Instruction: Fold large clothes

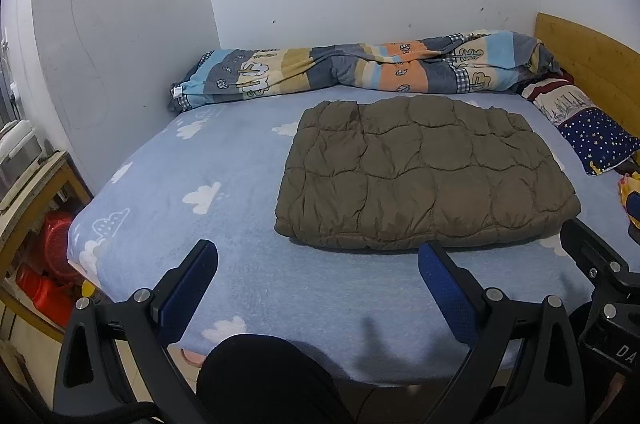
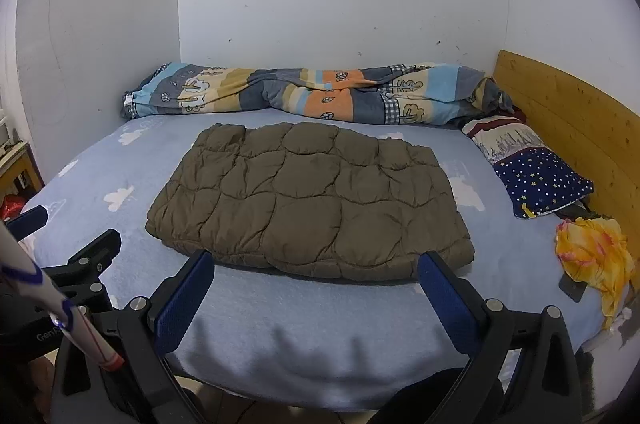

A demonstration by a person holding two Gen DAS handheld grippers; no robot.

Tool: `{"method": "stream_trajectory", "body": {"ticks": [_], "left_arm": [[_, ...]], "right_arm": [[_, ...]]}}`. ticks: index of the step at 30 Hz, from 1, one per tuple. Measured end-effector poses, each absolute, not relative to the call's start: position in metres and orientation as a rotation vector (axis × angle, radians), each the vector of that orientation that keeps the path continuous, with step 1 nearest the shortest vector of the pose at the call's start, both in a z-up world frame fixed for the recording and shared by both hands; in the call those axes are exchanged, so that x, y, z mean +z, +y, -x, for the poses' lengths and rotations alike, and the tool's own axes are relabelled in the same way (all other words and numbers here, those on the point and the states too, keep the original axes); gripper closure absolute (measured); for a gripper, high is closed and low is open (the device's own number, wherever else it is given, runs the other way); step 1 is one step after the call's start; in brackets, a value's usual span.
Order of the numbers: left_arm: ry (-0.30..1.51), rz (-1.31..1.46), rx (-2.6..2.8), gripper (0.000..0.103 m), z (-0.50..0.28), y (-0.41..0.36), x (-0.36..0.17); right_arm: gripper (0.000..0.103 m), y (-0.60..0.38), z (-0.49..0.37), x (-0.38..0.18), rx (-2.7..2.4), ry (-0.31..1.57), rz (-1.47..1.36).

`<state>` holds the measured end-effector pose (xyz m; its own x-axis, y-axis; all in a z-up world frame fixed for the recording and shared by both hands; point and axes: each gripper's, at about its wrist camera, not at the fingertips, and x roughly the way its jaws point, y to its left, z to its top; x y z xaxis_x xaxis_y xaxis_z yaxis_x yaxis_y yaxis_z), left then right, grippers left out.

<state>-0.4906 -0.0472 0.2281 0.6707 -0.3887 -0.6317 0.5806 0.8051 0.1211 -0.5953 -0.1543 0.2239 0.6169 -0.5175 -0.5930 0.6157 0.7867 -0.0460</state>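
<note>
Your right gripper [image 2: 316,262] sits nearer the folded quilted jacket's [image 2: 308,199] near edge; its long axis probably runs left-right; both right and left gripper [image 1: 318,256] jaws are apart

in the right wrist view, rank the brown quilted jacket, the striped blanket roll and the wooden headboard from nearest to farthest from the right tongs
1. Brown quilted jacket: folded, just ahead of the right tongs.
2. Wooden headboard: off to the right side of the bed.
3. Striped blanket roll: along the far wall.
The last two are fairly close to call.
</note>
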Motion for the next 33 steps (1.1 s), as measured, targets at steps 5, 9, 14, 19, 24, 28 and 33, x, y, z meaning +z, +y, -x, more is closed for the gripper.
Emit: {"method": "stream_trajectory", "body": {"ticks": [5, 9, 14, 19, 24, 28, 33], "left_arm": [[0.634, -0.337, -0.553, 0.003, 0.4888, -0.0475, 0.2266], [0.633, -0.334, -0.55, 0.003, 0.4878, -0.0464, 0.2259], [0.634, -0.341, -0.548, 0.003, 0.4881, -0.0456, 0.2252], [0.635, -0.345, -0.548, 0.003, 0.489, -0.046, 0.2239], [0.634, -0.346, -0.547, 0.003, 0.4893, -0.046, 0.2236], [0.632, -0.349, -0.548, 0.003, 0.4892, -0.0459, 0.2234], [0.63, -0.349, -0.544, 0.003, 0.4895, -0.0458, 0.2239]], "right_arm": [[0.0, -0.1547, 0.5939, 0.2217, -0.66, 0.636, -0.173], [0.0, -0.155, 0.5931, 0.2208, -0.663, 0.639, -0.174], [0.0, -0.1557, 0.5933, 0.2191, -0.665, 0.647, -0.174], [0.0, -0.1563, 0.5924, 0.2165, -0.668, 0.654, -0.179], [0.0, -0.1558, 0.5922, 0.2158, -0.669, 0.656, -0.182], [0.0, -0.1555, 0.5927, 0.2157, -0.671, 0.654, -0.183], [0.0, -0.1557, 0.5935, 0.2159, -0.671, 0.654, -0.183]]}}
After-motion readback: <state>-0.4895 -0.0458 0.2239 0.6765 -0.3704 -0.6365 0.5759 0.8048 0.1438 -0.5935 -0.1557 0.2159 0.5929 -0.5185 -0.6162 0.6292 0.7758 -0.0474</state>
